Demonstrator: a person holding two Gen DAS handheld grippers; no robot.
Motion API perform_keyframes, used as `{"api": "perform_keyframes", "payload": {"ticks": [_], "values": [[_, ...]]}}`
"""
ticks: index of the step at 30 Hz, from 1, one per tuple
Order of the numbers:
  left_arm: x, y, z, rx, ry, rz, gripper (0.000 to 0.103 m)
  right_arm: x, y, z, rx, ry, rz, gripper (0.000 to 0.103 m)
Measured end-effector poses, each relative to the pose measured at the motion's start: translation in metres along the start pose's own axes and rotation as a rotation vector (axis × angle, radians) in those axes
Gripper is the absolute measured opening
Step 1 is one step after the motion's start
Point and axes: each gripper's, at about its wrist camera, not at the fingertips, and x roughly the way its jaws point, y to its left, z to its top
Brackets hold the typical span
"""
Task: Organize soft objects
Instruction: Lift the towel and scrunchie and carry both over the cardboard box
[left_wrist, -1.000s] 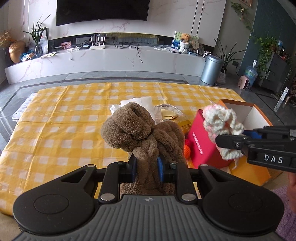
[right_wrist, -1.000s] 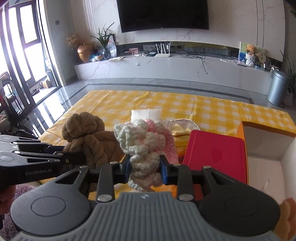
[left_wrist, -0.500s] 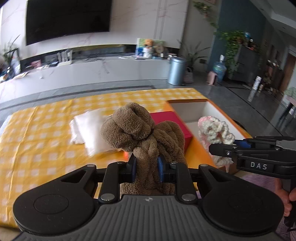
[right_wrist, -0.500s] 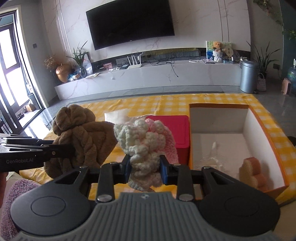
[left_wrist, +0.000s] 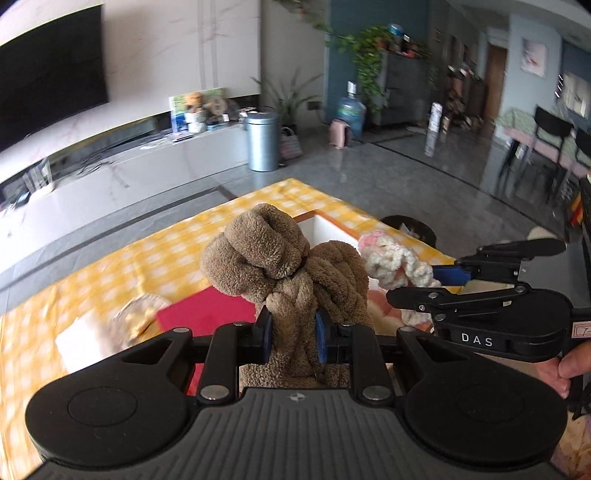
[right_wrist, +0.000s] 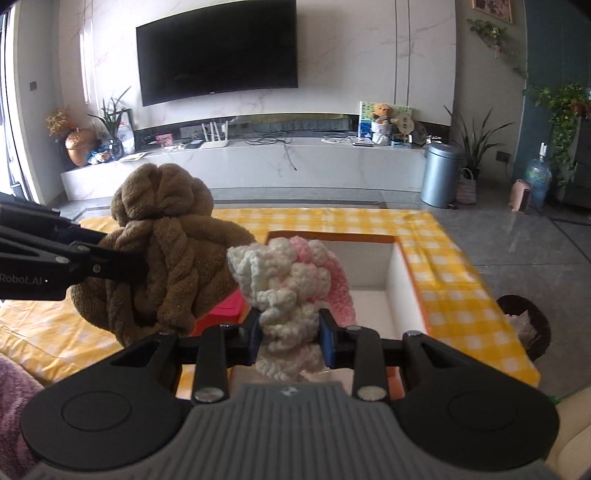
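Note:
My left gripper (left_wrist: 292, 334) is shut on a brown plush braided bundle (left_wrist: 273, 254), held up in the air; the same brown bundle (right_wrist: 162, 251) shows at the left of the right wrist view. My right gripper (right_wrist: 290, 338) is shut on a cream and pink crocheted piece (right_wrist: 291, 291), which also appears as the crocheted piece (left_wrist: 391, 258) in the left wrist view, just right of the brown bundle. Both hang over the near side of an open orange box with white inside (right_wrist: 373, 266). A person's fingers (left_wrist: 565, 369) hold the right gripper's handle.
A yellow checked cloth (right_wrist: 454, 266) covers the table. A red box (left_wrist: 207, 314) lies left of the orange box, with a white packet (left_wrist: 81, 339) and a clear bag beyond it. A dark bin (right_wrist: 524, 325) stands on the floor by the table's right edge.
Both grippers have swung to the right with their loads, from over the red box to over the orange box. The left wrist view has rolled, so the room now looks tilted.

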Motion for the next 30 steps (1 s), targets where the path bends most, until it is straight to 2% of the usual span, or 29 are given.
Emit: {"api": "perform_keyframes", "payload": {"ticks": [8,21,30], "values": [[0.066,-0.023,0.021,0.124,0.066,-0.009,0.025,0.036,-0.04,0.007,-0.018,0.048,-0.053,0.031],[0.153,-0.035,0.022,0.242,0.204,0.002,0.026,0.111,-0.069,0.003,-0.081,0.185,-0.06,0.031],[0.191,-0.041,0.02,0.303,0.225,-0.005,0.026,0.148,-0.075,-0.007,-0.141,0.269,-0.087,0.033]]}}
